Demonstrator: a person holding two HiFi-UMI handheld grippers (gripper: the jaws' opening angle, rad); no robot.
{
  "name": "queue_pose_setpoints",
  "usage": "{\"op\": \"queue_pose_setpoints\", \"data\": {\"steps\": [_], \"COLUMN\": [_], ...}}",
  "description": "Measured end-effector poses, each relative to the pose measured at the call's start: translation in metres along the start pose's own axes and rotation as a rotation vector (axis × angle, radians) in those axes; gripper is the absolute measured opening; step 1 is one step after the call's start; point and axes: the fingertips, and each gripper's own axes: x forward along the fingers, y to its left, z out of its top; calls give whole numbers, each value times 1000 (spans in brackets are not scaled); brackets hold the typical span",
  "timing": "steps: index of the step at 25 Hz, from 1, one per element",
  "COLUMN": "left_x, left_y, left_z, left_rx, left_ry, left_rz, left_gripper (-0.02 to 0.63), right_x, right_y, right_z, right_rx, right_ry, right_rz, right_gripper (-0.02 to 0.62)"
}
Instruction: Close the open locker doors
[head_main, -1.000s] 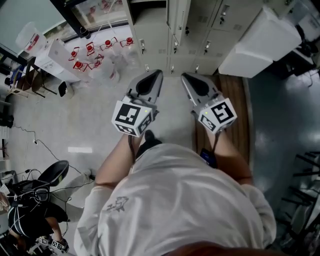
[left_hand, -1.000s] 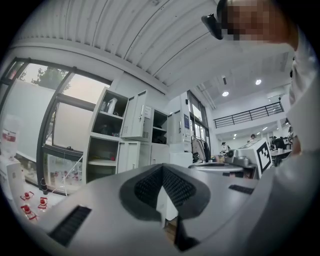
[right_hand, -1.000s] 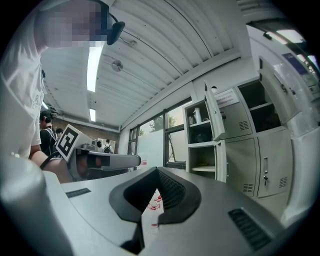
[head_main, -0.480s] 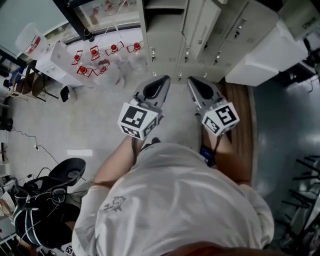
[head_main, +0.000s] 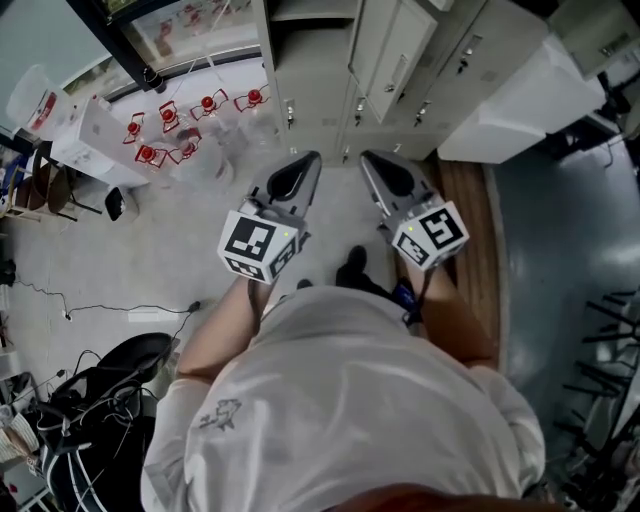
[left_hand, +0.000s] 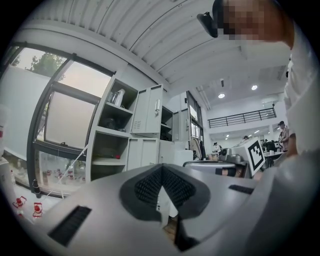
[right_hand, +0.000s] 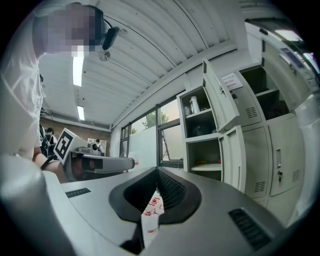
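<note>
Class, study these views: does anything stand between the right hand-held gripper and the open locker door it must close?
Nothing visible does. The right hand-held gripper, shut and empty, points towards the open locker door, with only floor between them.

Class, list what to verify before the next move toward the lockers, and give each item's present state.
1. Left gripper empty, jaws together: ok.
2. Right gripper empty, jaws together: ok.
3. Upper door in view: ok, swung open.
4. Lower door shut: not ok, open.
5. Gripper touching a door: not ok, both short of the lockers.
6. Shelf contents clear of door swing: cannot tell.
</note>
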Motion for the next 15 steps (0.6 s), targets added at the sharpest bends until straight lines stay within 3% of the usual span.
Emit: {"op": "queue_pose_setpoints", "data": {"steps": [15], "left_x": [115], "left_y": [20], "left_z": [-3], "left_rx": [9], "left_ry": [10], "left_rz": [68], "left_gripper": [-2], "right_x": [15], "right_y": [-135], "right_z": [-19], "right_rx": [-12], "right_ry": [5], "right_rz": [51], "right_gripper": [3]}}
